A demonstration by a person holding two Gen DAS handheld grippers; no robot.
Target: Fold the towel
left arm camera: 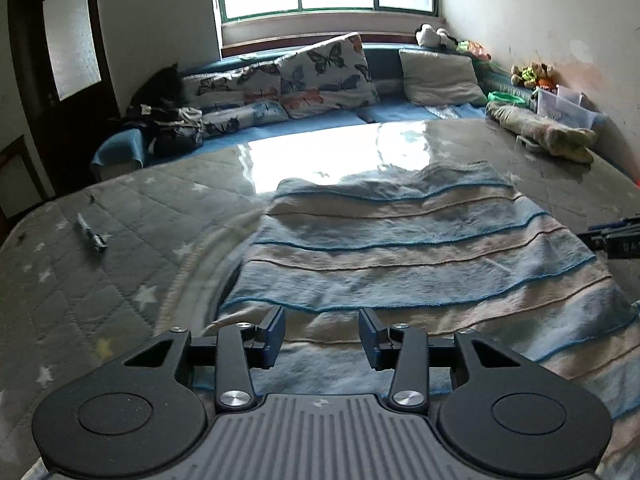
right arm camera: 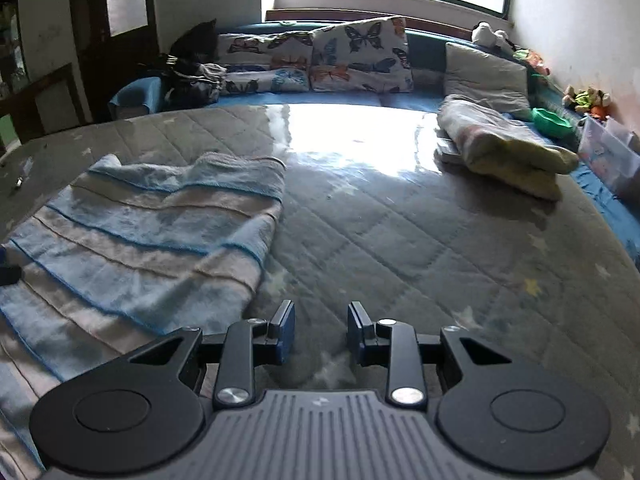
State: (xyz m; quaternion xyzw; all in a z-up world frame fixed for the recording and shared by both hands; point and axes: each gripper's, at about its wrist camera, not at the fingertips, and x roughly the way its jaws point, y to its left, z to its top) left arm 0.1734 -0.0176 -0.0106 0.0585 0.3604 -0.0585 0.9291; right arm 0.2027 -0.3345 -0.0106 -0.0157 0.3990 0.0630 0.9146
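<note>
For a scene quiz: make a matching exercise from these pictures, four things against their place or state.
Things:
1. towel
2. left gripper
3. right gripper
4. butterfly pillow

Places or states:
A. open, over bare mattress
B. leaning up below the window
C. spread flat, striped
D. open, over the towel's near end

Pairs: 1-C, 2-D, 3-A, 4-B

towel (left arm camera: 420,248) | blue and beige stripes | spread flat, slightly rumpled | on quilted mattress
</note>
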